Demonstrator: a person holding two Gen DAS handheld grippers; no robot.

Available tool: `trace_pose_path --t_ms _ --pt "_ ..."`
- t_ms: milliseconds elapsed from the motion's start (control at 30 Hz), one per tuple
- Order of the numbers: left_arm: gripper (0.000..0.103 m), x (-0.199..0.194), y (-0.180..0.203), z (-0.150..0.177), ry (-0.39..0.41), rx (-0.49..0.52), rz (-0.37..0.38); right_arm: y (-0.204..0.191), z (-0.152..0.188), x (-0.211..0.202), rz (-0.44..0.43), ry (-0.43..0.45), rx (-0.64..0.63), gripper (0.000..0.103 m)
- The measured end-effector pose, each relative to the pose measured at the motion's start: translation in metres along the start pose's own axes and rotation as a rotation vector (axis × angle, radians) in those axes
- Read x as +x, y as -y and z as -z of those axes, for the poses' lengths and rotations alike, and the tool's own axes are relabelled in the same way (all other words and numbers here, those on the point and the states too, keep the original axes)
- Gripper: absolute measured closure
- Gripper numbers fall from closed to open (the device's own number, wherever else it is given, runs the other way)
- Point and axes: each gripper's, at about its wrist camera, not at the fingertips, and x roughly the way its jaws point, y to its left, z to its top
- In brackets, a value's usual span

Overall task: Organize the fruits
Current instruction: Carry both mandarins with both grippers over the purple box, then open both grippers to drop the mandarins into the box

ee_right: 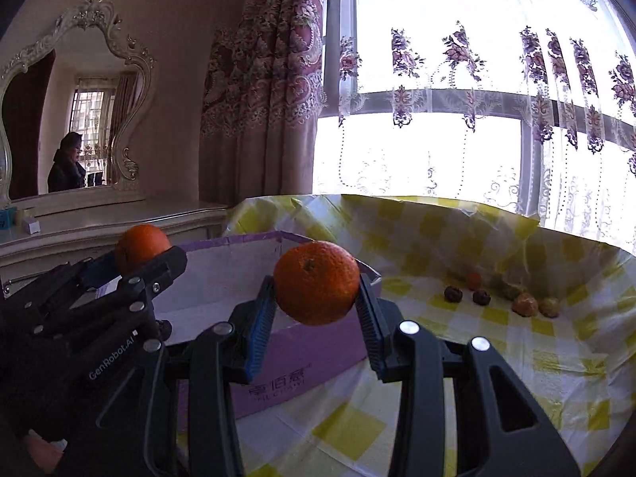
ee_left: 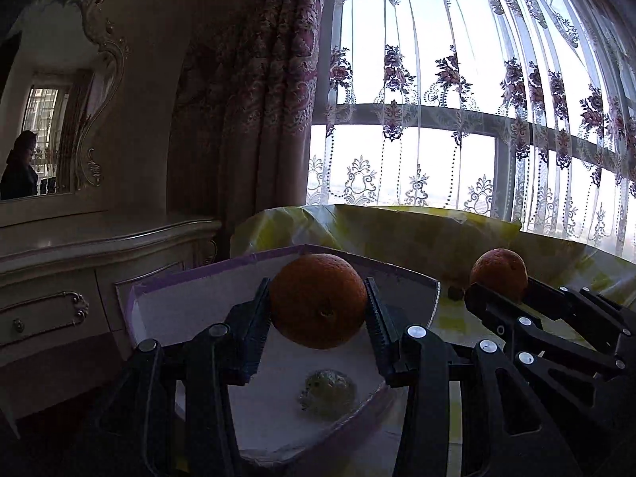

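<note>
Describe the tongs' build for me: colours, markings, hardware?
Both the left tongs and right tongs are black plastic linkage frames with silver round rivets and ribbed blue-edged finger pads. White "GenRobot.AI" lettering marks the left one's side. No cables or sleeves are visible.

Left tongs [ee_left: 318,314], at the frame's lower centre, clamp an orange [ee_left: 318,300]. Right tongs [ee_right: 317,298], likewise lower centre, clamp another orange [ee_right: 317,282]; both point forward side by side.

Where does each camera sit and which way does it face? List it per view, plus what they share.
Left wrist: on the left gripper, facing the window; its orange hangs over the purple box.
Right wrist: on the right gripper, holding another orange beside the box.
Shared: box, both oranges, each other's gripper.
</note>
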Motion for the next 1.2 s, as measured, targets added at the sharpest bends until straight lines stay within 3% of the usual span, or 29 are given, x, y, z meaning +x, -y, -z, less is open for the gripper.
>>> trace_pose_path --t_ms 67,200,333,400,933,1000,1033,1067,1100,1200 --pt "0.06 0.013 -0.012 -0.003 -0.077 -0.005 -0.031 -0.012 -0.012 0.022 -0.041 -0.052 -0.026 0.062" --pt "0.06 0.044 -0.029 -0.007 -0.27 0.025 -0.074 -0.034 -0.024 0.085 -0.111 -0.291 -0.078 0.062" --pt "0.06 0.078 -0.04 -0.003 -0.506 0.058 -0.038 -0.037 -0.022 0.137 -0.147 -0.514 -0.085 0.062" --pt "0.06 0.085 -0.048 0.001 -0.561 0.034 -0.029 -0.04 -0.02 0.152 -0.116 -0.573 -0.121 0.062" --pt "0.059 0.096 -0.044 0.007 -0.719 0.154 -0.052 -0.055 -0.003 0.189 -0.11 -0.827 -0.281 0.062" --pt "0.057 0.099 -0.043 0.008 -0.732 0.173 -0.066 -0.056 -0.002 0.192 -0.12 -0.843 -0.286 0.058" --pt "0.046 0.1 -0.044 0.008 -0.736 0.171 -0.06 -0.055 -0.002 0.193 -0.123 -0.848 -0.285 0.051" --pt "0.029 0.101 -0.045 0.006 -0.733 0.16 -0.051 -0.055 -0.003 0.192 -0.124 -0.839 -0.281 0.037" --pt "0.024 0.099 -0.046 0.004 -0.72 0.153 -0.048 -0.055 -0.005 0.191 -0.125 -0.823 -0.276 0.029" --pt "0.016 0.095 -0.044 -0.001 -0.686 0.171 -0.076 -0.054 -0.008 0.186 -0.128 -0.795 -0.271 0.028"
